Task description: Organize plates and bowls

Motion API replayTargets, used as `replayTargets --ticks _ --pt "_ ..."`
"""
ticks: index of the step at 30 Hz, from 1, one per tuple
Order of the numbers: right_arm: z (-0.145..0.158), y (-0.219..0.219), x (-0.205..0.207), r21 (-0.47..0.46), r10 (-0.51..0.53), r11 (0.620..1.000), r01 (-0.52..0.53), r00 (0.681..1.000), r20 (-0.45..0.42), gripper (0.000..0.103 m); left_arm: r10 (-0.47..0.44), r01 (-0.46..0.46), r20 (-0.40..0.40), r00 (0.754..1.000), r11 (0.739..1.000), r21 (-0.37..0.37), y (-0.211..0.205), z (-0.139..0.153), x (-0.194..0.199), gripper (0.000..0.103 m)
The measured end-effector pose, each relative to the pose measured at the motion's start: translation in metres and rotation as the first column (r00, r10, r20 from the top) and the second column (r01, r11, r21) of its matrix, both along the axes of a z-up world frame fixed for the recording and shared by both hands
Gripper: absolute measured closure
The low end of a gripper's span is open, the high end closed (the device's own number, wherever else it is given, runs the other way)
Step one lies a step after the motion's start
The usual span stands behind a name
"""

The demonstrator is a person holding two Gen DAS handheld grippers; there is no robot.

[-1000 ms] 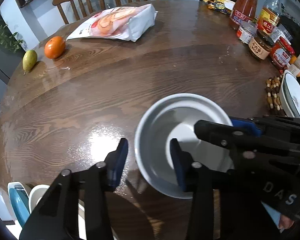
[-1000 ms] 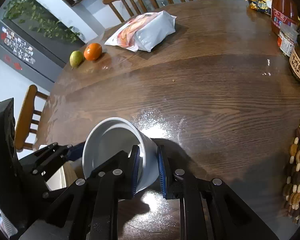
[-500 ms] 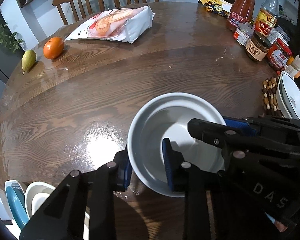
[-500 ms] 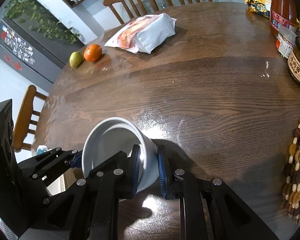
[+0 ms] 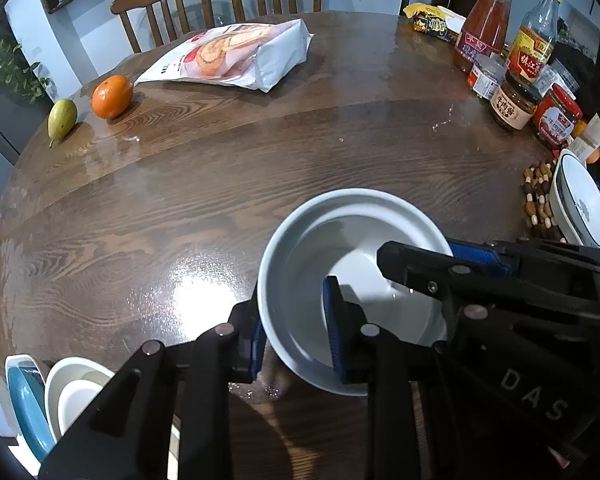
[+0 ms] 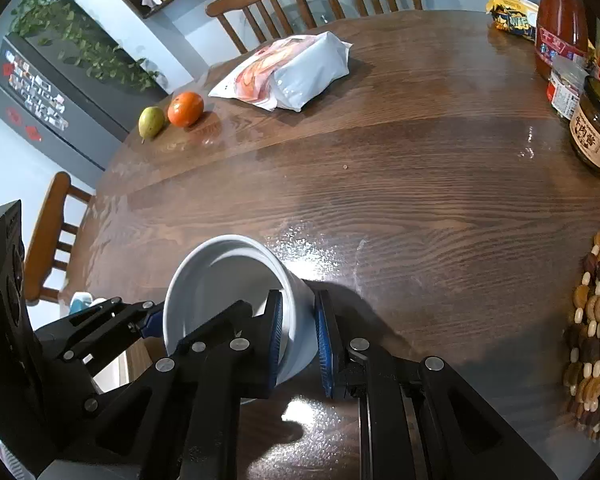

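The white bowl [image 5: 352, 288] hangs tilted over the near part of the round wooden table [image 5: 228, 184], its mouth turned towards the left wrist camera, and both tools have hold of it. The right gripper [image 6: 298, 332] pinches the bowl's wall on one side, one blue pad inside and one outside, jaws narrow on the rim. The left gripper [image 5: 296, 332] straddles the opposite wall in the same way, one pad inside the bowl and one outside; its jaws look closed on the wall, though contact on the outer pad is hard to confirm.

This looks like a handover from right to left, heading for the stack of bowls [image 5: 76, 388] and the teal dish [image 5: 24, 400] at the table's near left edge. To do it well, the left pads should be seated firmly, deep on the wall, before the right opens. A glazed bowl is slippery and held at the rim it will want to swing, so the release should be slow and the bowl kept low over the wood.

Further out, a patterned plate [image 5: 584, 212] rests on a beaded trivet [image 5: 538, 204] at the right edge, with jars and bottles [image 5: 516, 68] behind it. A snack bag [image 5: 232, 56], an orange [image 5: 112, 96] and a pear [image 5: 62, 118] lie at the far side.
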State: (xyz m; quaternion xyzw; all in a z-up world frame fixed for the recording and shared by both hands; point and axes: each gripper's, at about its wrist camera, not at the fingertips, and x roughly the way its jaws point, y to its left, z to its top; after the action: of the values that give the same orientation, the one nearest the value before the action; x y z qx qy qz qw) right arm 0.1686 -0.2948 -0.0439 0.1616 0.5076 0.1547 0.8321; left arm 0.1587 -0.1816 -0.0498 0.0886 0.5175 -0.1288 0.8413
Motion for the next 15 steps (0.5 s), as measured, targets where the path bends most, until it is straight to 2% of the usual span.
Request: replayTargets --ticks 15 --pt "0.0028 -0.0005 -0.0093 0.018 -0.011 1.0 0.011 1.0 0.027 0.086 0.012 -0.012 0.05 0.999 1.0 -0.004 0.0026 0.0054 -0.0063 0.081"
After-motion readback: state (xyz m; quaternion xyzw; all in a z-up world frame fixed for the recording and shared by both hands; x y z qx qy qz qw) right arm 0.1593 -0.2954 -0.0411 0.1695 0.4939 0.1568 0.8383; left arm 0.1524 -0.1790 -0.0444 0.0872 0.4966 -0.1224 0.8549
